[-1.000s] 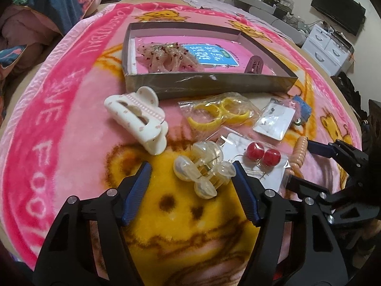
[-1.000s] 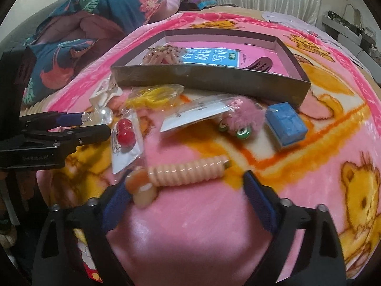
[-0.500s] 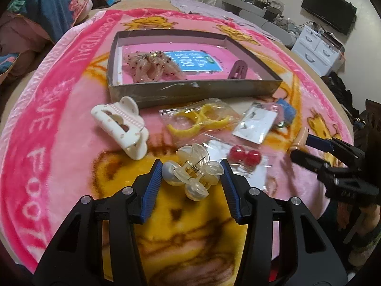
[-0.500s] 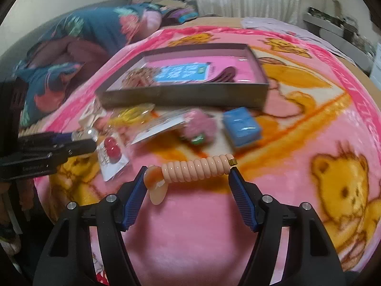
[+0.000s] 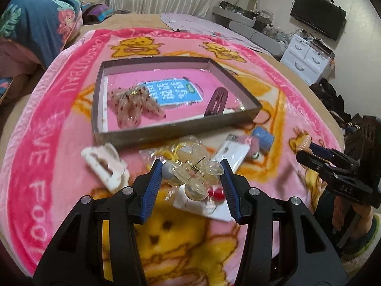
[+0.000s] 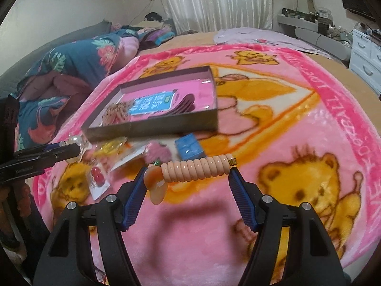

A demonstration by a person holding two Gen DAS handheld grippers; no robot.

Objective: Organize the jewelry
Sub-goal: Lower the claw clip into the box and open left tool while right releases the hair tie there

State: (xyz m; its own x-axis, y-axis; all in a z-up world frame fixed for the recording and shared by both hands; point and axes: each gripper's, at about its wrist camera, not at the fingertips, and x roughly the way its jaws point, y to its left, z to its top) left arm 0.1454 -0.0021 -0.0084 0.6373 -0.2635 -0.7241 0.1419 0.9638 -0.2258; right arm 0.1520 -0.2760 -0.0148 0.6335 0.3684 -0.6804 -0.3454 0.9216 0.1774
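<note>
1. Left hand-held gripper: blue pads pressed on either side of a clear claw clip, which is held off the blanket. Narrow grip, clip clamped between.
2. Right hand-held gripper: pads set wide, gripping a peach spiral hair tie end to end; a peach lobe hangs at its left end. The tie is raised above the blanket and sits nearer than the cardboard tray.
3. Just nearer than the tray, on the blanket: white claw clip by the near-left corner, a bag of yellow rings, red-bead earrings on a card, a white earring card, a pink fuzzy piece, a small blue box.
4. Cardboard tray: shallow, open, pink floor with a blue printed label.
5. Inside the tray: speckled translucent clip toward the left wall; dark maroon clip toward the right wall.
6. Beyond the tray: bed surface, a floral quilt to the left, curtains behind.
</note>
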